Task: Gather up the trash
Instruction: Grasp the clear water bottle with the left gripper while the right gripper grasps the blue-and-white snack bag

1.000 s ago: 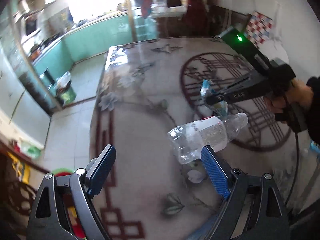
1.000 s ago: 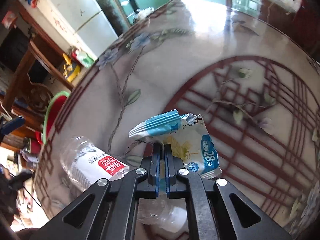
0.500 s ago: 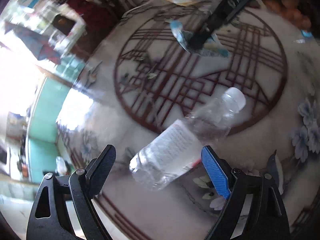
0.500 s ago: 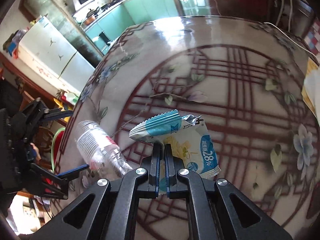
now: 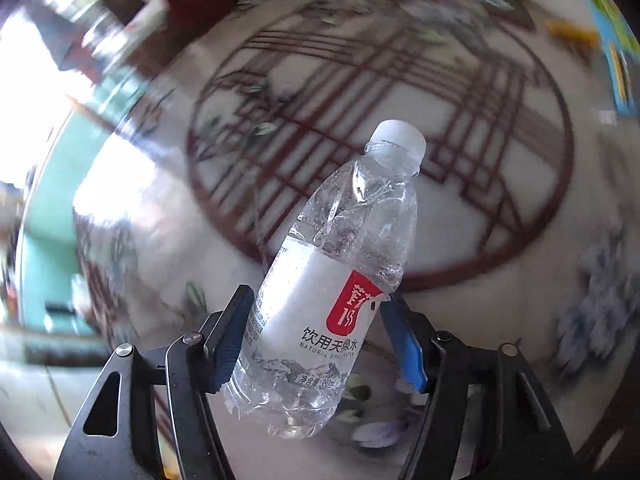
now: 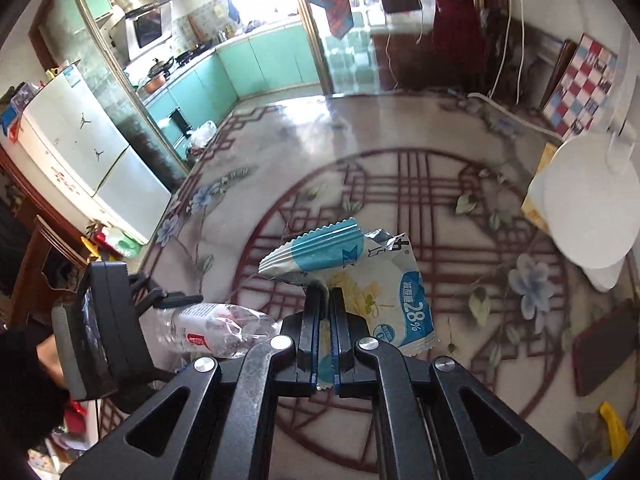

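Note:
A clear plastic water bottle point(image 5: 332, 292) with a white and red label and white cap sits between the fingers of my left gripper point(image 5: 316, 320), which is shut on its lower body; the cap points away from me. The bottle also shows in the right wrist view point(image 6: 212, 326), held by the left gripper point(image 6: 168, 304) at the left, above the table. My right gripper point(image 6: 326, 304) is shut on a blue and white snack wrapper point(image 6: 360, 280), held above the patterned table point(image 6: 400, 140).
A white round lidded container point(image 6: 588, 216) stands at the table's right side. A dark red phone point(image 6: 604, 352) and a yellow item point(image 6: 612, 424) lie near the right front edge. A fridge point(image 6: 88, 160) and green kitchen cabinets are beyond the table's left.
My left gripper closed on the bottle, which now points cap away. My right gripper with the wrapper has risen and tilted up, showing more of the room.

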{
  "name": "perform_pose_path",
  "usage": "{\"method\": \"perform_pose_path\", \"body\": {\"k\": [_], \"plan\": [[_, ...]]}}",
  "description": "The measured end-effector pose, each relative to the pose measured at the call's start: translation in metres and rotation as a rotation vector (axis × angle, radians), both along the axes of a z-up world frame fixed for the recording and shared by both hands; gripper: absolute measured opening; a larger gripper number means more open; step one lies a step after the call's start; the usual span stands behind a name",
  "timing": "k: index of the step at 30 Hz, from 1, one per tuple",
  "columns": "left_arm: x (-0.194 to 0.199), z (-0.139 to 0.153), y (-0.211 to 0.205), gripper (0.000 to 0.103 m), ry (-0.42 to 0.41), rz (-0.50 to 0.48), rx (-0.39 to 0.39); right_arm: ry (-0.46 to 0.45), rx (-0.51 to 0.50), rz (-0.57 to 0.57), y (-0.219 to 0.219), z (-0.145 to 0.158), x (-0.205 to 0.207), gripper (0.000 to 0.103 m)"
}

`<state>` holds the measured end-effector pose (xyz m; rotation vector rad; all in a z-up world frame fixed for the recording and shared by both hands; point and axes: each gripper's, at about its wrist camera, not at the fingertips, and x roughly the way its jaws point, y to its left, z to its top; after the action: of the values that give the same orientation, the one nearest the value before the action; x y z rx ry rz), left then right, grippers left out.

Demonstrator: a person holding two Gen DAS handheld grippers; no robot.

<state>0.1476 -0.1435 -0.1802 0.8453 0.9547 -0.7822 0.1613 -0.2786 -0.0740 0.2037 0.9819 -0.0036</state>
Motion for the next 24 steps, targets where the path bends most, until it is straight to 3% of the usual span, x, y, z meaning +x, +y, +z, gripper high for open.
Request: {"method": "perform_pose_path", "body": {"k": [5,9,14,18,24], "plan": [[-0.005,0.045,0.055,0.064,0.085,0.391,-0.289,-0.06,-0.033,0.023,0.02,0.029,-0.012,0.003],[-0.031,0.084,0.099,0.064,0.05,0.59,-0.447,-0.109,-0.05,0.056,0.039,0.05,-0.018,0.003],[-0.05,0.114,0.144,0.064,0.007,0.769,-0.554,-0.144,-0.034,0.112,0.068,0.065,-0.023,0.003],[-0.06,0.122,0.174,0.064,-0.006,0.881,-0.611,-0.157,-0.014,0.169,0.096,0.07,-0.028,0.003],[-0.069,0.12,0.202,0.064,-0.021,0.968,-0.611,-0.166,0.012,0.24,0.132,0.07,-0.038,0.003]]}}
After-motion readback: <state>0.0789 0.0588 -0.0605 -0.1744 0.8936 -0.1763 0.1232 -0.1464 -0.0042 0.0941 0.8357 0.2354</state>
